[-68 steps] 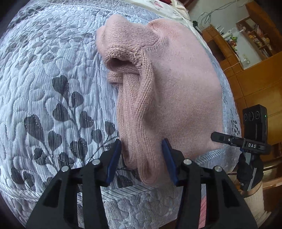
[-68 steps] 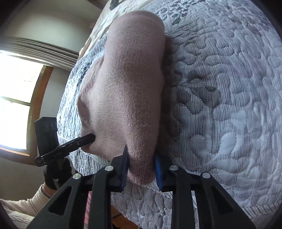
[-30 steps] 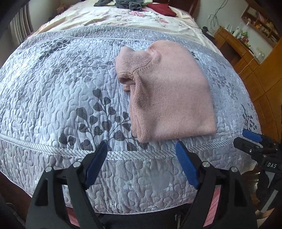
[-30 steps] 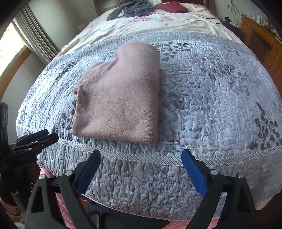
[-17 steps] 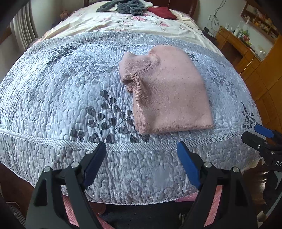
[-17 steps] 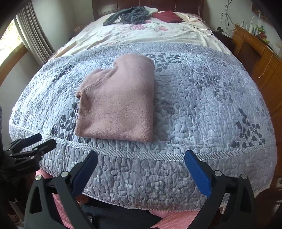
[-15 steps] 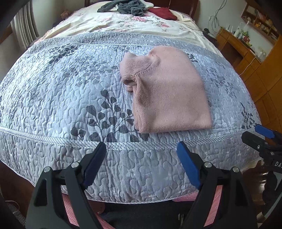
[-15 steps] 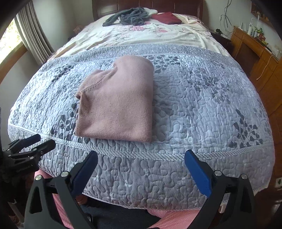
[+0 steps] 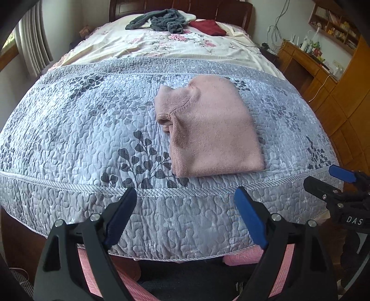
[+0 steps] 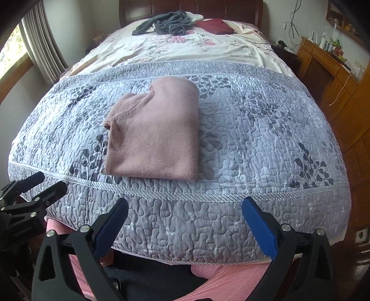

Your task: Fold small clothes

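A folded pink knit sweater lies flat on the grey quilted bedspread, near the foot edge of the bed. My left gripper is open and empty, held back from the bed's edge, below and in front of the sweater. My right gripper is open too, with nothing between its blue pads, also off the bed. Each gripper shows in the other's view: the right gripper at the far right, the left gripper at the far left.
A grey garment and a dark red one lie at the head of the bed on a floral sheet. Wooden furniture stands to the right, a curtained window to the left. Pink cloth shows below the grippers.
Both grippers were shut on the sweater's near edge; they have let go, opened wide and pulled back off the bed. The sweater now rests folded on the quilt.
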Demonstrator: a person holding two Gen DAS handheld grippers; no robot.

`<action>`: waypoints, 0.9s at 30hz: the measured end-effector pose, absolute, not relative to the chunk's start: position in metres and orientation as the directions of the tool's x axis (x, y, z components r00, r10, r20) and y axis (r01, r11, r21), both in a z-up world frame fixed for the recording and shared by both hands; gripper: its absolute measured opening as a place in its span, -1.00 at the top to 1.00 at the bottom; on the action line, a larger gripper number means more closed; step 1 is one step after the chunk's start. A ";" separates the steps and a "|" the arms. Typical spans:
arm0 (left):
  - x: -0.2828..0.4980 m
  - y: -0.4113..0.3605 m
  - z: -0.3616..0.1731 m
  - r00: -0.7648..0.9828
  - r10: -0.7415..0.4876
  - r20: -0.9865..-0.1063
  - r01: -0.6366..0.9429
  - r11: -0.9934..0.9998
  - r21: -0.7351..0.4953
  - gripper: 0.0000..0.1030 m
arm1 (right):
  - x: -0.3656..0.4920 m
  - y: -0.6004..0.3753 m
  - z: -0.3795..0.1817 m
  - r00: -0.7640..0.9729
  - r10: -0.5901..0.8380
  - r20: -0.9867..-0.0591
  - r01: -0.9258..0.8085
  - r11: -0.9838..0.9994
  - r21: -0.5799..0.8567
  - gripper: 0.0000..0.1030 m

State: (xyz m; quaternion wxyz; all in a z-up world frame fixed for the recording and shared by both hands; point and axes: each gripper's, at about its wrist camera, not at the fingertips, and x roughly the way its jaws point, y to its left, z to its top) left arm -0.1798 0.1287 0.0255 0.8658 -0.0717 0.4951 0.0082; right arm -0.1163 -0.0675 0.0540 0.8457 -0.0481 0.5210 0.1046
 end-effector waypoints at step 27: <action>-0.187 0.119 0.031 0.506 -0.026 -0.862 -0.092 0.992 -0.084 -0.69 | -0.117 -0.070 0.051 0.415 0.083 -0.906 -0.197 0.980 0.000 -0.92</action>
